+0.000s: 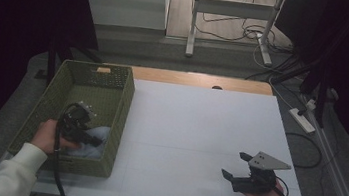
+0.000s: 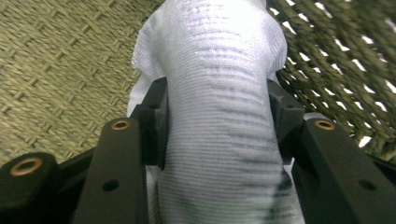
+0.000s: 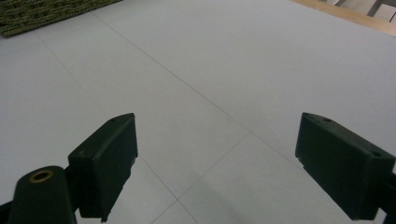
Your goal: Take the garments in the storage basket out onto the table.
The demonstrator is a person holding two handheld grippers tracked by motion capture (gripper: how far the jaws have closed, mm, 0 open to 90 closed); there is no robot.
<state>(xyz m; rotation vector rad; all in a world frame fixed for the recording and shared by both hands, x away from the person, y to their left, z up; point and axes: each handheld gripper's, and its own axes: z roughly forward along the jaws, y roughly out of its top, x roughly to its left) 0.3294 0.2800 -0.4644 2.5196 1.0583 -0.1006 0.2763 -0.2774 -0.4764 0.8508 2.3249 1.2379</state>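
A pale, ribbed white cloth [image 1: 103, 135] lies in the near right corner of a green woven basket [image 1: 126, 106] at the table's left. My left gripper [image 1: 93, 139] reaches down into the basket. In the left gripper view the cloth [image 2: 210, 56] runs up between the two black pads [image 2: 156, 121], which press on both its sides over the basket's woven floor [image 2: 60, 60]. My right gripper [image 1: 234, 165] rests low over the white table [image 1: 199, 126] at the front right. Its jaws [image 3: 217, 135] stand wide apart with nothing between them.
The basket's corner [image 3: 42, 14] lies far off to the upper left in the right gripper view. A wooden strip [image 1: 200, 80] borders the table's far edge. On the floor beyond are a metal stand [image 1: 191, 24], cables and a power strip [image 1: 302, 119] at the right.
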